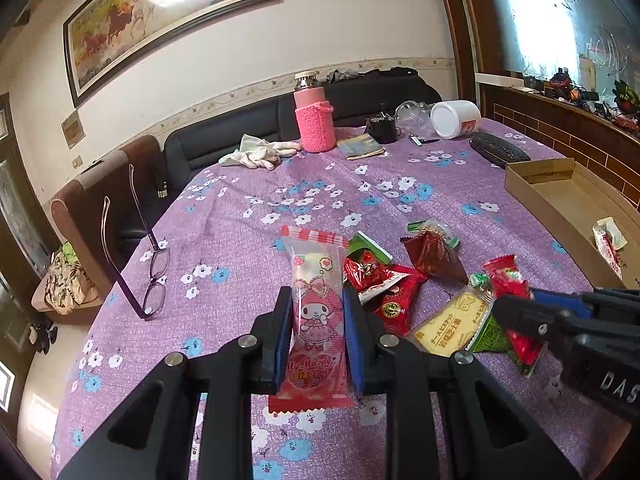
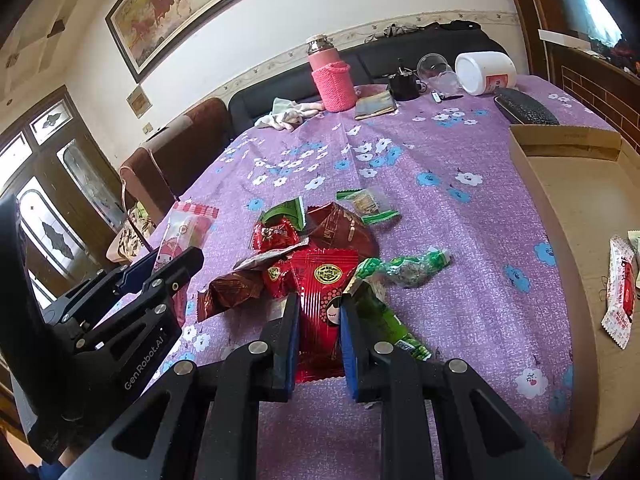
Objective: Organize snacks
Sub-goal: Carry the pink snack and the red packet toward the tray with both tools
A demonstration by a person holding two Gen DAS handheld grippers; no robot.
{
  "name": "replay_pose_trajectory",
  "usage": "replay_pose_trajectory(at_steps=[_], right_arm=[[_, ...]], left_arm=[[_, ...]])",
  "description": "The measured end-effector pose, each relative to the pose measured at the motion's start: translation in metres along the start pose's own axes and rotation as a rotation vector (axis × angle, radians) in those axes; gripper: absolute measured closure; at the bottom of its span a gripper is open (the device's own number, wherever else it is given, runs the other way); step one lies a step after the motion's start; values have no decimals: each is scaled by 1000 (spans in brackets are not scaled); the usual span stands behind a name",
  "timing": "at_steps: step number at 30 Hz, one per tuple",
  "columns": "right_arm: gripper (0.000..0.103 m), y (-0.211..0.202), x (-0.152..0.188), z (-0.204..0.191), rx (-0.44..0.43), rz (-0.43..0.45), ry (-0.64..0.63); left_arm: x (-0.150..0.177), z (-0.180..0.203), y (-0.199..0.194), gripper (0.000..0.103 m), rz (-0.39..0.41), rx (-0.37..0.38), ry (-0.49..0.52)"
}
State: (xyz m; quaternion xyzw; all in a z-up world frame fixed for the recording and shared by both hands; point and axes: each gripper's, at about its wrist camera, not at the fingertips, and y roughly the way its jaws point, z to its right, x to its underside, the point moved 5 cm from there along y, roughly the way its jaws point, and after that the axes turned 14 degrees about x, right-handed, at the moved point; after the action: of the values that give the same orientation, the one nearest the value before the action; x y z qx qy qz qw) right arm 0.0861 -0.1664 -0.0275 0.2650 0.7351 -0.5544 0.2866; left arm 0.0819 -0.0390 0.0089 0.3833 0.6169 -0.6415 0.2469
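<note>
My left gripper (image 1: 316,298) is shut on a pink My Melody snack packet (image 1: 316,312), held upright above the purple tablecloth; the packet also shows in the right wrist view (image 2: 182,232). My right gripper (image 2: 319,304) is shut on a red snack packet (image 2: 322,292) at the near side of a pile of snacks (image 2: 320,240). In the left wrist view the pile (image 1: 420,280) lies to the right, with a yellow cracker packet (image 1: 452,320). A cardboard box (image 2: 576,220) at the right holds a white and red packet (image 2: 622,292).
Purple-framed glasses (image 1: 152,276) stand at the table's left edge. At the far end are a pink bottle (image 1: 314,116), a white cloth (image 1: 260,154), a white jar on its side (image 1: 456,118), a glass cup (image 2: 438,72) and a black case (image 1: 500,150). A sofa stands behind the table.
</note>
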Motion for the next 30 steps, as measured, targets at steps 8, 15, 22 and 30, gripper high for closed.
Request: replay_pose_trajectory(at_steps=[8,15,22,30], right_arm=[[83,-20,-8,26,19,49,62],[83,-35,-10,65,57,82,133],[84,-51,-15,90,70,135,167],[84,-83,-21,161,133,204,281]], left_arm=[[1,4,-1,80,8,1,17],[1,7,-3,80,20,3,29],[3,8,1,80,12,-9,37],[-2,18,-3,80,16,51,33]])
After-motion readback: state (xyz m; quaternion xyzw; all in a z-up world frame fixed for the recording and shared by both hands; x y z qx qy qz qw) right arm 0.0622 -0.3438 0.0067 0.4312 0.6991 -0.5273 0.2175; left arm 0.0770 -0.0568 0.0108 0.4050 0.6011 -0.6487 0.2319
